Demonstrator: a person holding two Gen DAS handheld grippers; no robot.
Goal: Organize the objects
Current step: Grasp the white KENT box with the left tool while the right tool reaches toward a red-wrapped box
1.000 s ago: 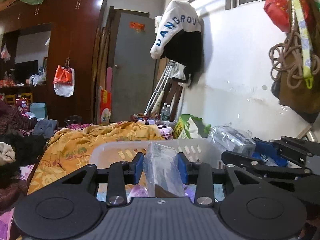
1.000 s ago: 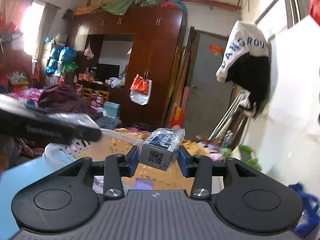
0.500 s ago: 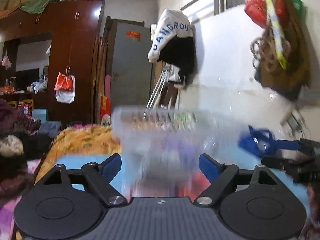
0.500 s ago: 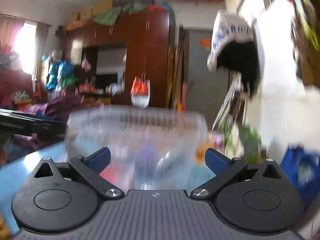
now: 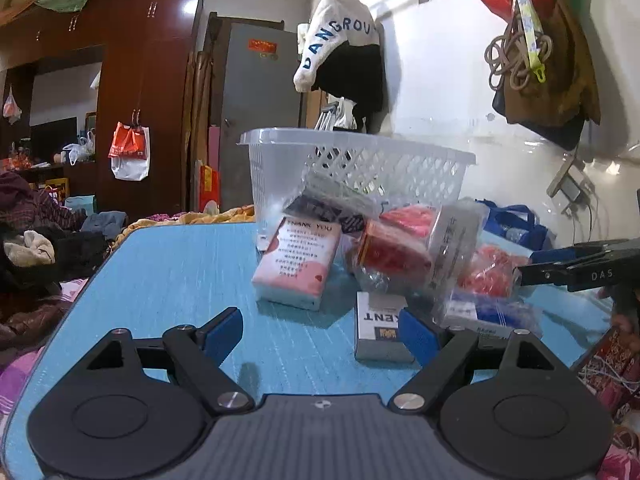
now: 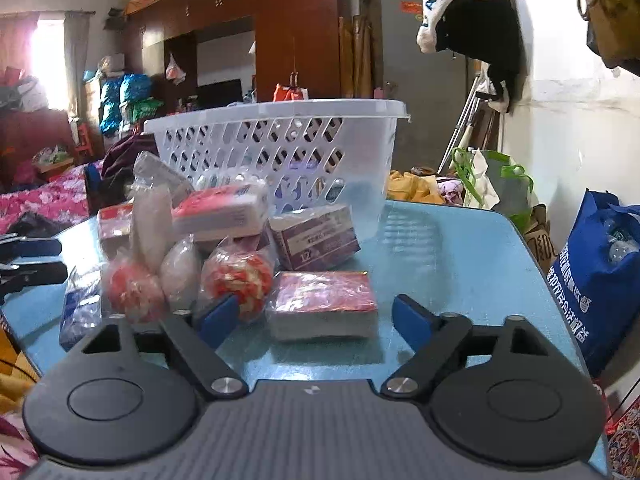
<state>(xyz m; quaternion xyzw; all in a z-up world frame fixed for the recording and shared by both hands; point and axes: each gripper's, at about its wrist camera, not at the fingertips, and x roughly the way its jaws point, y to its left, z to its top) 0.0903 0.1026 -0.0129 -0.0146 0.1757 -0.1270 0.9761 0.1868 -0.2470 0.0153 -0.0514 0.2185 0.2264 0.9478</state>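
Both packets that had been pinched a second earlier were gone from the jaws, and the cameras had dropped from above the basket to bench level. The left hand-held gripper [image 5: 320, 330] stood wide open with nothing between its blue pads, low over the blue bench [image 5: 172, 264]. The right hand-held gripper [image 6: 306, 320] was equally wide open and empty, its left pad just beside a wrapped red-and-white ball [image 6: 238, 280].

The white plastic basket [image 6: 280, 148], lattice-walled with a smooth rolled rim, stood at the far side of the bench behind a heap of goods. From the left view, a pink card-faced box [image 5: 298, 262] leaned upright near the basket, and a grey-and-white carton [image 5: 380, 326] lay flat near the gripper, its right edge hidden by the pad. Crinkled clear wrap blurred the red packets to the right, perhaps snacks. From the right view, a flat red film-wrapped pack [image 6: 324, 308] lay nearest, with a purple box [image 6: 316, 236] tilted behind it, touching the basket's foot.

The bench had a faintly ribbed blue top with rounded corners. A dark wooden wardrobe [image 5: 148, 92] filled the far wall; a blue tote bag [image 6: 596, 276], cut off by the edge, stood right of the bench.
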